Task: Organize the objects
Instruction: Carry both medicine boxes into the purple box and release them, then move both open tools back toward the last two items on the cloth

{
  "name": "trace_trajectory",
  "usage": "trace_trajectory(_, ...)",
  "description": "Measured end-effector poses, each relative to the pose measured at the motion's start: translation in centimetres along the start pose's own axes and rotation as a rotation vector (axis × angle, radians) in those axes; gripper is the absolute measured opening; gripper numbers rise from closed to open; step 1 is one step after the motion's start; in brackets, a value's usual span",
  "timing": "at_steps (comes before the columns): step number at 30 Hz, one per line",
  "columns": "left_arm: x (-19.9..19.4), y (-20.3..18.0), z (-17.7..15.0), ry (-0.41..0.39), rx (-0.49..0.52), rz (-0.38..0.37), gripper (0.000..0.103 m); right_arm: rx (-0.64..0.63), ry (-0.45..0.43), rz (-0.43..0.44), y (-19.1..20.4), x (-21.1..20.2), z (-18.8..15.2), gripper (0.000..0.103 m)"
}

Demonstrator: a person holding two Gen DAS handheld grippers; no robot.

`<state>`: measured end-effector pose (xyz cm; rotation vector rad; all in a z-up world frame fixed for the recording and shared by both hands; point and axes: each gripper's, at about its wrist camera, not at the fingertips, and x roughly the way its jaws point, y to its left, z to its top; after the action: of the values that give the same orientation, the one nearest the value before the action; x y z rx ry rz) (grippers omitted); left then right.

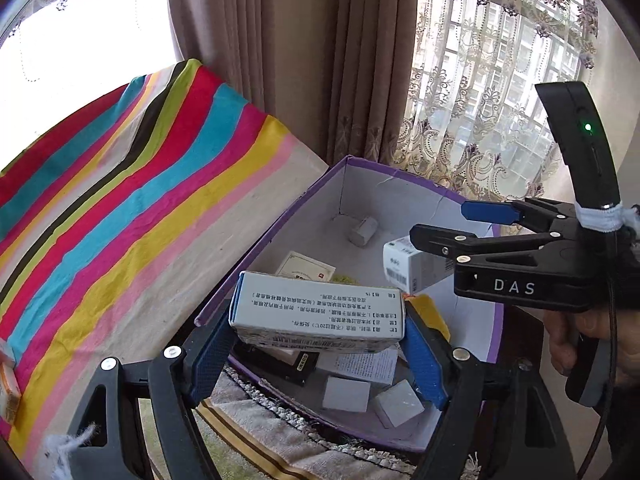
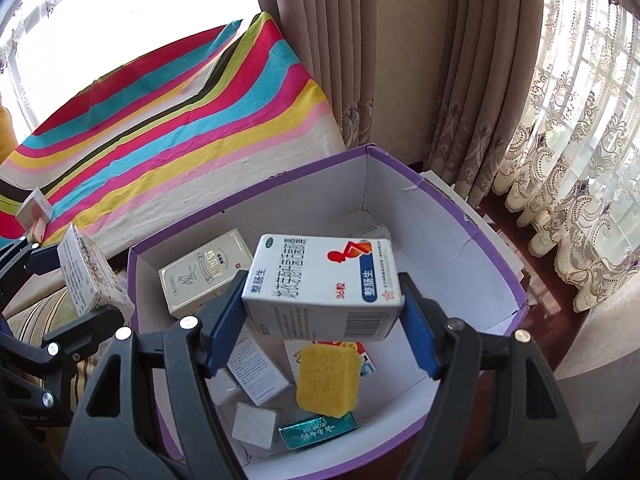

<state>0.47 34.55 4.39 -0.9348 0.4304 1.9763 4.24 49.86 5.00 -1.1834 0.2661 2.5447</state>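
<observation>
1. While we look along both grippers, a purple cardboard bin [image 2: 460, 204] with a plain white inside sits below them, beside a cloth of bright stripes [image 1: 120, 200].
2. Our left gripper [image 1: 316, 344] pinches a long, flat white carton [image 1: 320, 312] printed with fine text; its blue ribbed pads press the carton's two short ends, over the bin's near left rim.
3. Our right gripper [image 2: 320, 320] pinches a squat white medicine box [image 2: 324, 284] with red and blue markings, its blue pads tight on both sides, above the middle of the bin.
4. Inside the bin lie a rough yellow sponge [image 2: 326, 380], a shiny green packet [image 2: 318, 432], a cream box [image 2: 204, 272] with an ornate label, a folded paper leaflet [image 2: 256, 368] and small white blocks.
5. Far behind hang heavy pleated brown curtains [image 2: 340, 40] and embroidered lace [image 2: 568, 200].
</observation>
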Motion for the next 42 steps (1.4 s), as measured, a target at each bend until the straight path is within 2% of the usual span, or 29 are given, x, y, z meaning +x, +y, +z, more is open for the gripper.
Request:
trace_trajectory(1, 0.1, -0.3, 0.2, 0.000, 0.007, -0.009, 0.085, 0.005, -0.003, -0.004, -0.2, -0.1, 0.1, 0.078)
trace_trajectory(6, -0.1, -0.6, 0.3, -0.016, 0.016, 0.012, 0.087, 0.008, -0.032, -0.021, -0.8, -0.7, 0.3, 0.089)
trace_trajectory(8, -0.5, -0.4, 0.3, -0.033, 0.008, 0.042, 0.087, 0.008, -0.041, -0.021, -0.7, -0.8, 0.4, 0.092)
trace_trajectory(12, -1.1, 0.3, 0.5, -0.047, -0.002, 0.154, 0.087, -0.016, -0.060, -0.043, -0.2, -1.1, 0.7, 0.093)
trace_trajectory(18, -3.4, 2.0, 0.1, -0.177, -0.020, 0.216, 0.087, -0.053, -0.139, -0.140, 1.1, -2.2, 1.1, 0.099)
trace_trajectory(22, -4.1, 3.6, -0.6, -0.178, -0.064, 0.170, 0.087, -0.065, -0.203, -0.149, 1.8, -3.0, 1.3, 0.100)
trace_trajectory(24, -4.2, 4.4, -1.0, -0.170, -0.086, 0.170, 0.087, -0.072, -0.227, -0.139, 2.3, -3.3, 1.2, 0.100)
trace_trajectory(26, -4.5, 5.2, -1.6, -0.163, -0.111, 0.189, 0.087, -0.084, -0.242, -0.104, 2.8, -3.5, 1.0, 0.100)
trace_trajectory(31, -5.7, 8.0, -3.2, -0.168, -0.211, 0.184, 0.087, -0.066, -0.172, 0.046, 4.2, -3.1, 0.6, 0.100)
trace_trajectory(34, -6.6, 9.9, -4.6, -0.179, -0.272, 0.212, 0.087, -0.088, -0.161, 0.142, 6.0, -3.3, 0.2, 0.100)
trace_trajectory(42, -9.2, 16.4, -8.4, -0.180, -0.499, 0.315, 0.087, -0.168, -0.119, 0.272, 11.5, -3.7, -0.8, 0.100)
